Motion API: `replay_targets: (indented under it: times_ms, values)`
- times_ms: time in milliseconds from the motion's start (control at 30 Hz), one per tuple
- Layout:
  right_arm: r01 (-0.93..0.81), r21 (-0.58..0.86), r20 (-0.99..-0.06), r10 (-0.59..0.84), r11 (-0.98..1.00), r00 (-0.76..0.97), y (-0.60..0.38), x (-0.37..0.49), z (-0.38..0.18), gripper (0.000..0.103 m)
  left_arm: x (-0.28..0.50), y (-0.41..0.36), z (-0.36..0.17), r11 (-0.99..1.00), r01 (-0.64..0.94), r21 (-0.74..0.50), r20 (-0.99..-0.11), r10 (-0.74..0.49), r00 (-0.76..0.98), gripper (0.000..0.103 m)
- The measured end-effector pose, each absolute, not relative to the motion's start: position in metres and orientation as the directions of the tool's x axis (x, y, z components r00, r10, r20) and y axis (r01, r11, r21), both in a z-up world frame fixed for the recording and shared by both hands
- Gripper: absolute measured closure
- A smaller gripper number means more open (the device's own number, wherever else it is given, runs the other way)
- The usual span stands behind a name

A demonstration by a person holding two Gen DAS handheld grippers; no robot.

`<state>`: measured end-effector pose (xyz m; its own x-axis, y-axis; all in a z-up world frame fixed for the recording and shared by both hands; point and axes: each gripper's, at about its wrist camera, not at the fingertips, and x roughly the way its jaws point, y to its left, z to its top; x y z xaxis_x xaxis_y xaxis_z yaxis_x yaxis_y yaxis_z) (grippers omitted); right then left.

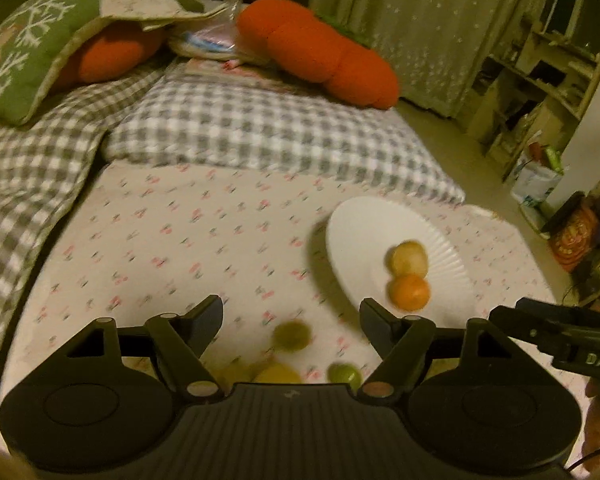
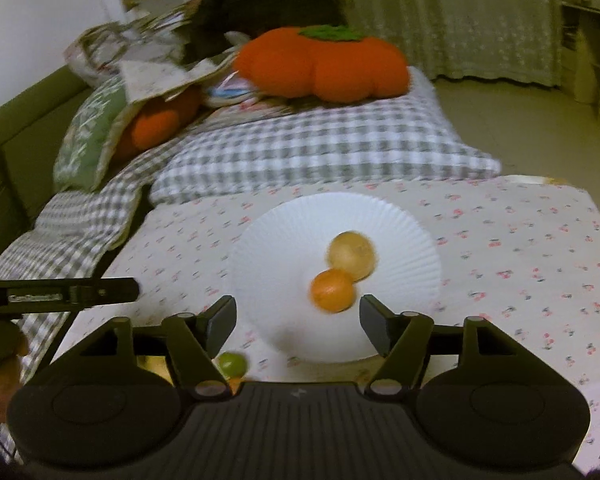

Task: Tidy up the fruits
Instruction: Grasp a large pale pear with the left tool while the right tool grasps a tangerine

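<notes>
A white ribbed plate [image 2: 292, 224] [image 1: 364, 228] lies on the flowered cloth. On it sit an orange fruit [image 2: 332, 290] [image 1: 409, 292] and, touching it behind, a tan round fruit [image 2: 352, 255] [image 1: 407, 258]. My right gripper [image 2: 298, 322] stands open just in front of the orange fruit, nothing between its fingers. My left gripper [image 1: 291, 326] is open above loose fruit on the cloth: a blurred dark green one [image 1: 292, 335], a yellow one [image 1: 278, 374] and a light green one [image 1: 344, 376] [image 2: 233, 363]. The right gripper's finger [image 1: 548, 326] shows at the left wrist view's right edge.
A grey checked cushion [image 1: 268, 128] [image 2: 320, 152] lies behind the cloth, with orange plush pillows [image 1: 320, 52] [image 2: 324, 64] and a green pillow [image 1: 28, 56] on it. Shelves [image 1: 540, 80] and bags [image 1: 536, 184] stand at the right on the floor. The left gripper's finger [image 2: 60, 290] crosses the right wrist view's left side.
</notes>
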<state>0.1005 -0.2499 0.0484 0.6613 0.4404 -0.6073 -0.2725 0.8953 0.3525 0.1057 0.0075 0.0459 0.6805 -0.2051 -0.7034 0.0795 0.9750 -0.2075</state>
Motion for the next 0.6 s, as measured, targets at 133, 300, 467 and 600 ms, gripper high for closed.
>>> replay_targets:
  times_ms: [133, 300, 467, 600]
  values:
    - [-0.343, 0.325, -0.615, 0.473, 0.881, 0.631, -0.23, 0.089, 0.05, 0.034, 0.095, 0.011, 0.036, 0.982, 0.077, -0.174, -0.734, -0.181, 0.654, 0.034]
    - [-0.414, 0.292, -0.641, 0.497, 0.862, 0.584, -0.206, 0.077, 0.045, 0.032, 0.083, 0.01, 0.028, 0.986, 0.078, -0.15, -0.756, -0.165, 0.633, 0.034]
    - [-0.47, 0.254, -0.682, 0.501, 0.846, 0.533, -0.188, 0.069, 0.037, 0.029, 0.082, 0.004, 0.019, 0.993, 0.086, -0.085, -0.775, -0.12, 0.62, 0.034]
    - [-0.51, 0.224, -0.708, 0.498, 0.831, 0.501, -0.172, 0.062, 0.028, 0.029, 0.084, 0.0, 0.014, 0.993, 0.089, -0.08, -0.785, -0.118, 0.609, 0.034]
